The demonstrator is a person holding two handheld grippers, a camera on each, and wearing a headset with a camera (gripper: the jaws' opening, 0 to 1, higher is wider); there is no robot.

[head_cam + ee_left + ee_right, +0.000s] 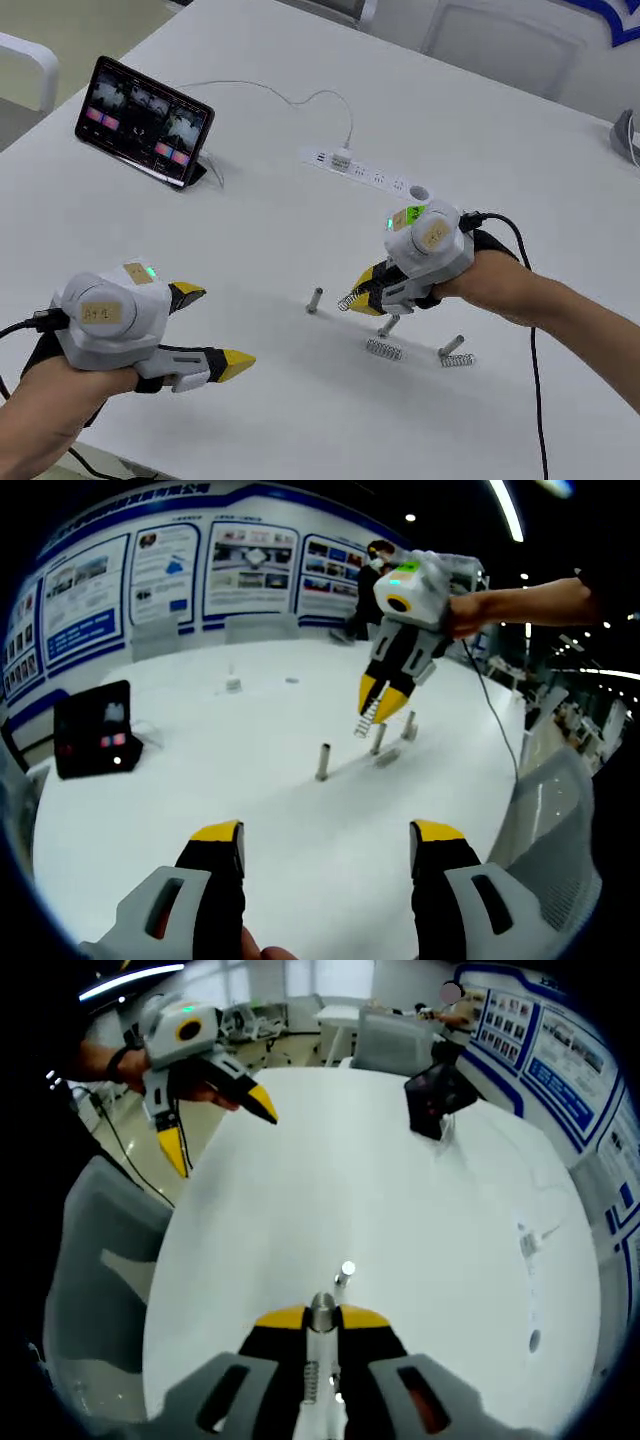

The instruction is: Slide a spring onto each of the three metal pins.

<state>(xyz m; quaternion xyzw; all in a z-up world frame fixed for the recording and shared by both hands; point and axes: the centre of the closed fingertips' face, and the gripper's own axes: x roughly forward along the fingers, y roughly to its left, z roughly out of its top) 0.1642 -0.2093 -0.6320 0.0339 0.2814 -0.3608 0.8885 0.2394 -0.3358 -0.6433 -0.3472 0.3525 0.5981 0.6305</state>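
Three short metal pins stand on the white table: the left pin (314, 300), the middle pin (388, 325) and the right pin (451, 346). My right gripper (362, 293) is shut on a spring (347, 298), held just above the table between the left and middle pins. In the right gripper view the spring (318, 1360) sticks out between the shut yellow tips, with a pin (343, 1275) just beyond it. Two loose springs (383, 349) (457, 360) lie by the pins. My left gripper (214, 326) hovers open and holds nothing, well left of the pins (323, 761).
A tablet (143, 120) stands propped at the back left. A white power strip (365, 172) with its cable lies behind the pins. A chair (100, 1260) stands at the table's edge.
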